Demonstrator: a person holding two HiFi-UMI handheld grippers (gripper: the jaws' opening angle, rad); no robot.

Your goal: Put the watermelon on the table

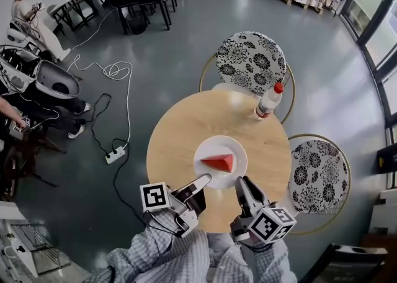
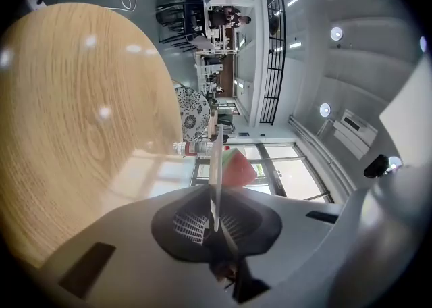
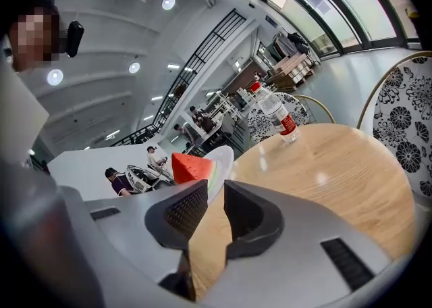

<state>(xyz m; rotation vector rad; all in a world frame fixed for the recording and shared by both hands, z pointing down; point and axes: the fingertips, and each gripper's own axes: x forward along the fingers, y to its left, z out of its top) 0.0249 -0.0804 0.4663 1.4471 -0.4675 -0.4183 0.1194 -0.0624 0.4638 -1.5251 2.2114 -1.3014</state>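
A red watermelon wedge (image 1: 219, 162) lies on a white plate (image 1: 205, 153) over the near half of the round wooden table (image 1: 180, 139). My left gripper (image 1: 205, 180) is shut on the plate's near left rim. In the left gripper view the plate (image 2: 216, 165) stands edge-on between the jaws, with the watermelon (image 2: 237, 167) just behind it. My right gripper (image 1: 238, 182) holds the near right rim. In the right gripper view the plate (image 3: 221, 163) runs down between the narrowly parted fingertips, beside the watermelon (image 3: 189, 166). Whether the plate touches the table I cannot tell.
A red-capped plastic bottle (image 1: 268, 100) stands at the table's far right edge. Two chairs with floral cushions (image 1: 251, 58) (image 1: 316, 173) flank the table at the back and right. Cables and a power strip (image 1: 115, 154) lie on the floor to the left.
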